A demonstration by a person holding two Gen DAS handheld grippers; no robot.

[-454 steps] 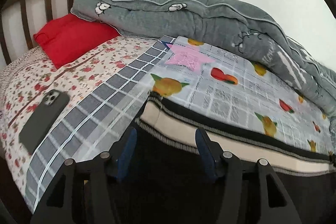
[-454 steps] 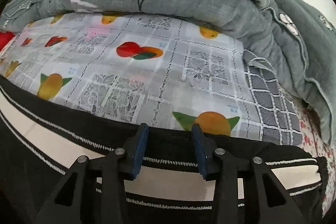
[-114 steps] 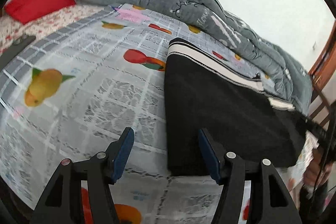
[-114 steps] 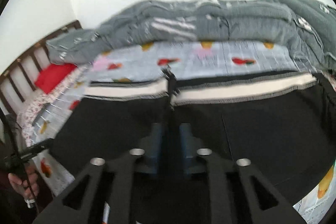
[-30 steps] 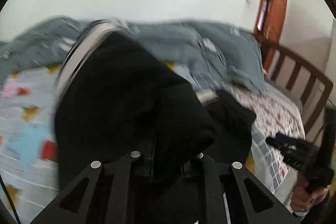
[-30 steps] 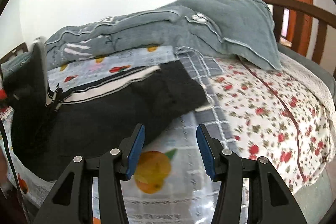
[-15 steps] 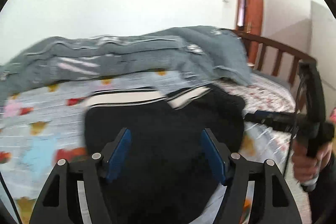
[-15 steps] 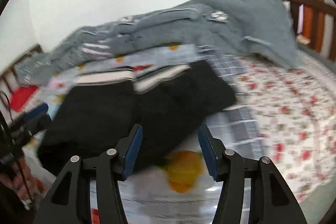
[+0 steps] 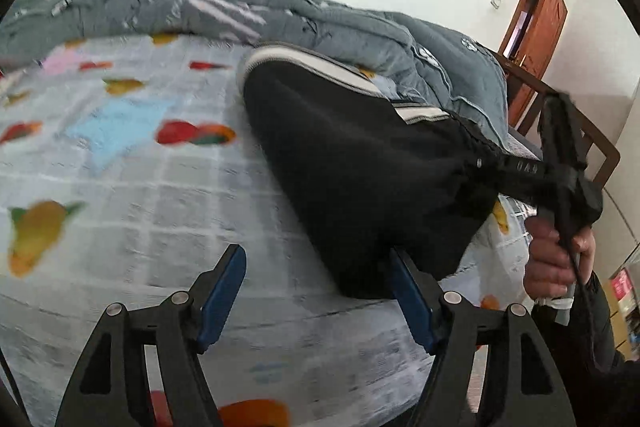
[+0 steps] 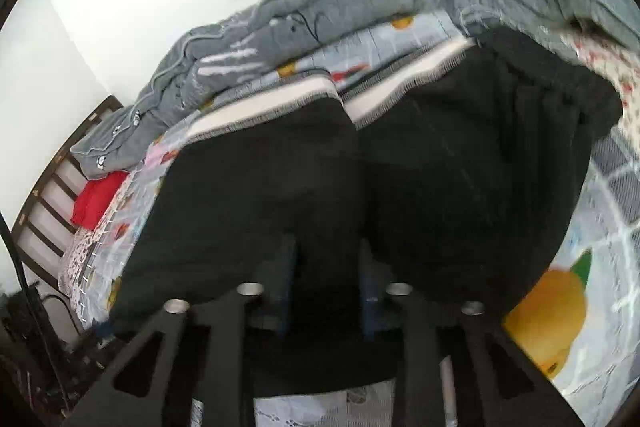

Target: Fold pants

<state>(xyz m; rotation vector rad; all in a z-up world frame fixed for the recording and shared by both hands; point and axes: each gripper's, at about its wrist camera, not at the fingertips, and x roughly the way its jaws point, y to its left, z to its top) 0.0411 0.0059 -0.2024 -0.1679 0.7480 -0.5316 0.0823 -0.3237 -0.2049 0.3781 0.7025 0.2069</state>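
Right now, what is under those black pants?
The black pants lie on a fruit-print sheet covering the bed. Whatever sits directly beneath them is hidden; the right claw grips their near edge.

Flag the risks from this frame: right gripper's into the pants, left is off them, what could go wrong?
1. The right gripper straddles the near edge of the black pants; it may pinch only some layers, so the fold slides apart.
2. The left gripper is open with nothing in it, so nothing pins the other end; a pull could drag the whole stack.
3. The fruit-print sheet underneath could get caught too.
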